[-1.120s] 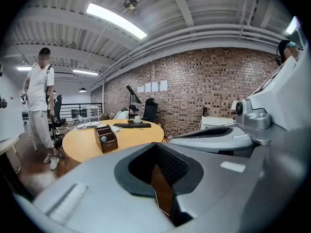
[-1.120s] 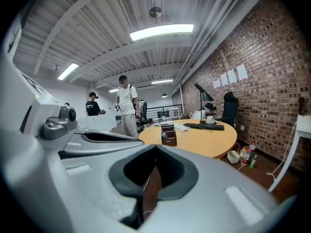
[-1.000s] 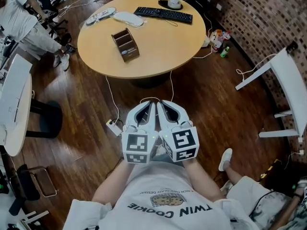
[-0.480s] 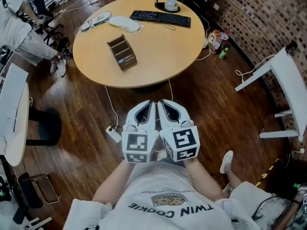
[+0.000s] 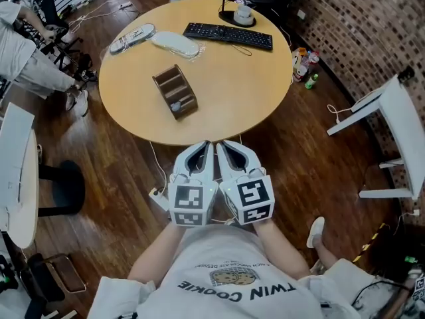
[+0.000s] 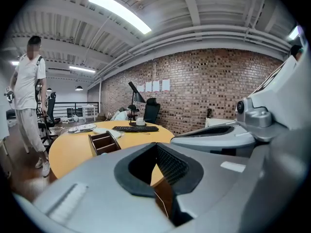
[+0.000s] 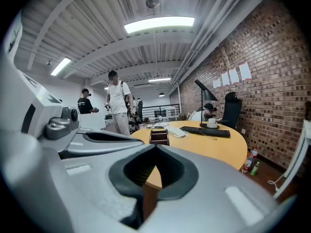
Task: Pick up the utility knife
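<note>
The left gripper (image 5: pixel 206 145) and the right gripper (image 5: pixel 223 145) sit side by side close to the person's chest. Each has its jaws pressed together on nothing, which looks like a carrying pose rather than a reach. Ahead is the round table (image 5: pixel 232 92), with a brown organizer (image 5: pixel 174 92) left of centre. A small grey item (image 5: pixel 176 105) lies in its near compartment and may be the utility knife, but I cannot tell. The keyboard (image 5: pixel 228 36) lies far off. The organizer's walls could hinder a grasp.

Round table (image 5: pixel 226 105) — keyboard (image 5: pixel 228 36), wooden caddy (image 5: pixel 174 92) on it; brick wall (image 5: pixel 352 18).
</note>
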The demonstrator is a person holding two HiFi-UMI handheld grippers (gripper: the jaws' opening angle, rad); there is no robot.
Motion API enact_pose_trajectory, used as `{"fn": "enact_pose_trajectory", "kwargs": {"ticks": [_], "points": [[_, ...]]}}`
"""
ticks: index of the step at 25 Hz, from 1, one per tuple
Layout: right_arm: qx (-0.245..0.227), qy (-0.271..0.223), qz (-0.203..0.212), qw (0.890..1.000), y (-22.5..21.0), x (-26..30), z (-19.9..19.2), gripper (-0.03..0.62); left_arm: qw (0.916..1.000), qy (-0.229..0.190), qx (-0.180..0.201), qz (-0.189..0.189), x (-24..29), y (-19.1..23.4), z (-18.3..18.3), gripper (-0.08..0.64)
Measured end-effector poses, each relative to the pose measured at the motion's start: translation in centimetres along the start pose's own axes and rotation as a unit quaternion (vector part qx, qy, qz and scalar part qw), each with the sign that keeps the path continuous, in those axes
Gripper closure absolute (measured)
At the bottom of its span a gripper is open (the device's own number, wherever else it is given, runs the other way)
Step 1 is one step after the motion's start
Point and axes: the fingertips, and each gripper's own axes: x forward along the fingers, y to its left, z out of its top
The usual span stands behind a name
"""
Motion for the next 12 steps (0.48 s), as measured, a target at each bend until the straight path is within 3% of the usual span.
{"fn": "enact_pose_trajectory", "kwargs": {"ticks": [12], "points": [[-0.004, 0.019, 0.008, 1.0, 1.2, 8.8, 1.0, 0.591, 0.9997, 0.02, 0.007, -0.007, 4.3, 7.9, -0.9, 0.552]]}}
